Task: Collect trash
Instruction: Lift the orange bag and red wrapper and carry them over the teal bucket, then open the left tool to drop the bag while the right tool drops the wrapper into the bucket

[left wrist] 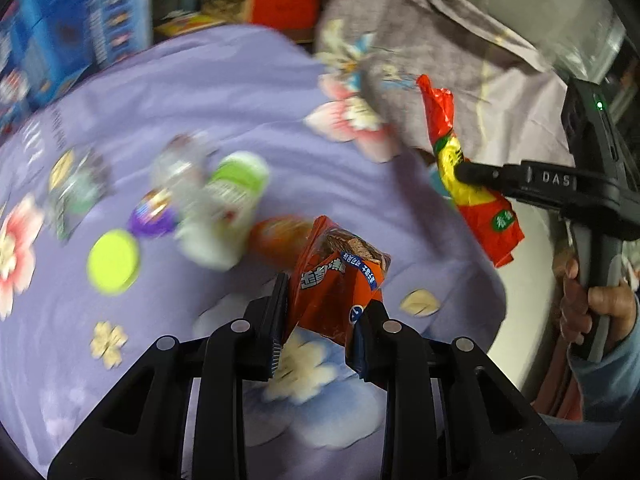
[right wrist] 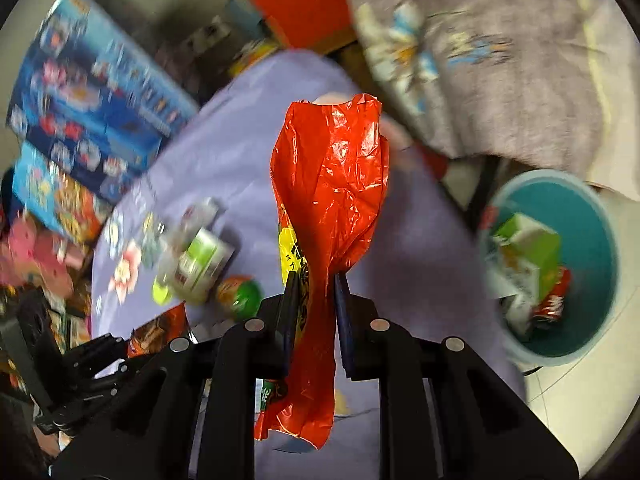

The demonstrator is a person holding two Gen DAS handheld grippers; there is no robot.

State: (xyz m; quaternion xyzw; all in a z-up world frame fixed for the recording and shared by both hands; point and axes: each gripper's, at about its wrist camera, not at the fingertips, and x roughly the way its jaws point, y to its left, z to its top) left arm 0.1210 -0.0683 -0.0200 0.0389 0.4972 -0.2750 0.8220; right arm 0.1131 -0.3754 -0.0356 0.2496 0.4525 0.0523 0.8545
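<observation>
My left gripper point(left wrist: 326, 300) is shut on an orange snack packet point(left wrist: 340, 280) and holds it above the purple flowered cloth point(left wrist: 220, 92). My right gripper point(right wrist: 316, 280) is shut on a long red and yellow wrapper point(right wrist: 332, 184), held upright; it also shows in the left wrist view point(left wrist: 460, 172), gripped mid-length. A teal bin point(right wrist: 592, 216) with a green carton and a red wrapper inside stands at the right in the right wrist view. On the cloth lie a green and white cup point(left wrist: 228, 208), a lime lid point(left wrist: 114, 262) and a purple wrapper point(left wrist: 154, 214).
Blue toy boxes point(right wrist: 96, 92) stand at the far left edge of the cloth. A grey flowered cloth point(left wrist: 440, 52) hangs at the back right. A small orange and green tub point(right wrist: 240, 294) lies near the cup. The left gripper's body point(right wrist: 80, 360) shows at lower left.
</observation>
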